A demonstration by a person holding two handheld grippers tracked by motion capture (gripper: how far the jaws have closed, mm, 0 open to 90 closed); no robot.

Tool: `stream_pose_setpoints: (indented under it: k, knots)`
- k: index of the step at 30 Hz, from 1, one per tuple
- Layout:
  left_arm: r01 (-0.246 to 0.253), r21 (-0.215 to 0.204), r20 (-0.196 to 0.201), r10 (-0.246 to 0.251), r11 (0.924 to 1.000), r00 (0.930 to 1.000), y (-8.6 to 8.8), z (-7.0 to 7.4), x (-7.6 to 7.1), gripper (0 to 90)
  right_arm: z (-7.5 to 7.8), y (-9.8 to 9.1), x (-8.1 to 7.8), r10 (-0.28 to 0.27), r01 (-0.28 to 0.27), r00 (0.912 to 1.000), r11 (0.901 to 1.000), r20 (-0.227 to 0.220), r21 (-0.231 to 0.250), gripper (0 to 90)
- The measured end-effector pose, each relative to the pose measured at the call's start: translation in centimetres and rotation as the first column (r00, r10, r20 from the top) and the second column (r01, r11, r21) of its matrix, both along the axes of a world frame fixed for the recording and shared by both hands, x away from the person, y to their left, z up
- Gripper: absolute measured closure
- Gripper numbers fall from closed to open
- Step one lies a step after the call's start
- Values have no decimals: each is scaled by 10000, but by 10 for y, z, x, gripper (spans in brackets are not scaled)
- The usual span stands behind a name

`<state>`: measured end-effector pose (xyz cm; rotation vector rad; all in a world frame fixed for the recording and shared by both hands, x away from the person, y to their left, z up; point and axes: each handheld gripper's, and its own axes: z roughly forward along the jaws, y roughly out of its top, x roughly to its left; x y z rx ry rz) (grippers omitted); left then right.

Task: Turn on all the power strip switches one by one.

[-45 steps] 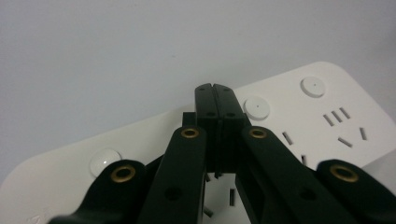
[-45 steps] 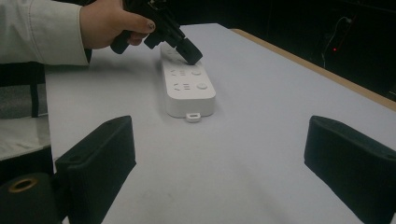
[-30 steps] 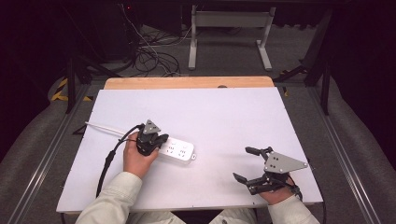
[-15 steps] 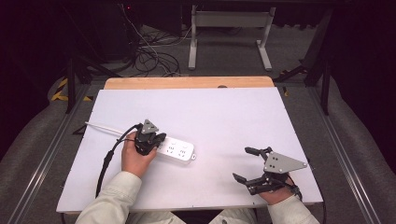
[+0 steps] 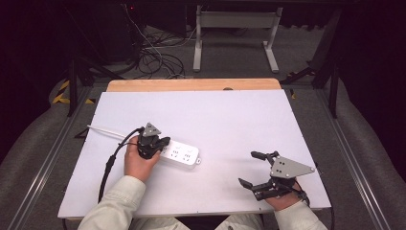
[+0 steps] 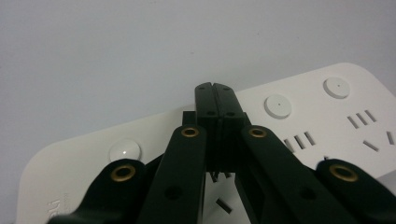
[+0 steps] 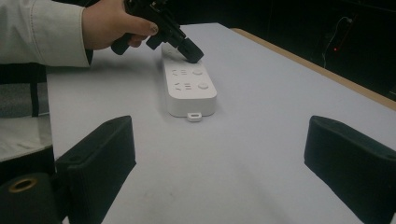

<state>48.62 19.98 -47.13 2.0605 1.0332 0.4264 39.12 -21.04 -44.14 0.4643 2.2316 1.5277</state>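
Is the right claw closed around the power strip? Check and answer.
No: the right claw stands open over bare table, well apart from the power strip, which lies by the left claw.

Your left gripper (image 5: 160,143) sits on the power strip (image 5: 179,154), at nine o'clock from your right gripper (image 5: 251,167), well apart.

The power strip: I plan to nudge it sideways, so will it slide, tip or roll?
The power strip looks flat and low, so it probably slides rather than tips or rolls. Its smooth white shell on the smooth table likely slips easily. Its cord may drag, turning it.
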Motion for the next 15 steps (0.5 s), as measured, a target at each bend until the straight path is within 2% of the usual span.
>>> stream_pose_setpoints:
  k: [1, 3, 5, 9, 12, 15]
  knots:
    - [60, 122, 248, -63, 9999, 9997, -2, 1, -4, 900, 0, 0, 0, -10, 10, 10000, 10000, 27, -5, 92]
    - [26, 121, 295, -30, 9999, 9996, -3, 4, -5, 900, 1, -1, 0, -22, 22, 10000, 10000, -5, 3, 92]
    - [109, 80, 607, -114, 9999, 9981, -7, 18, -9, 900, 0, -1, 1, -42, 42, 10000, 10000, -7, 28, 92]
    - [210, 119, 701, -217, 9997, 9973, -10, 26, -14, 900, 0, -1, 1, -39, 39, 10000, 10000, -36, 13, 92]
    - [271, -67, 527, -267, 9996, 9983, -11, 26, -15, 899, 0, -1, 1, -6, 6, 10000, 10000, 31, 6, 92]
    - [318, -63, 442, -315, 9995, 9985, -13, 26, -15, 900, 1, -2, -1, -20, 20, 10000, 10000, 34, 37, 92]
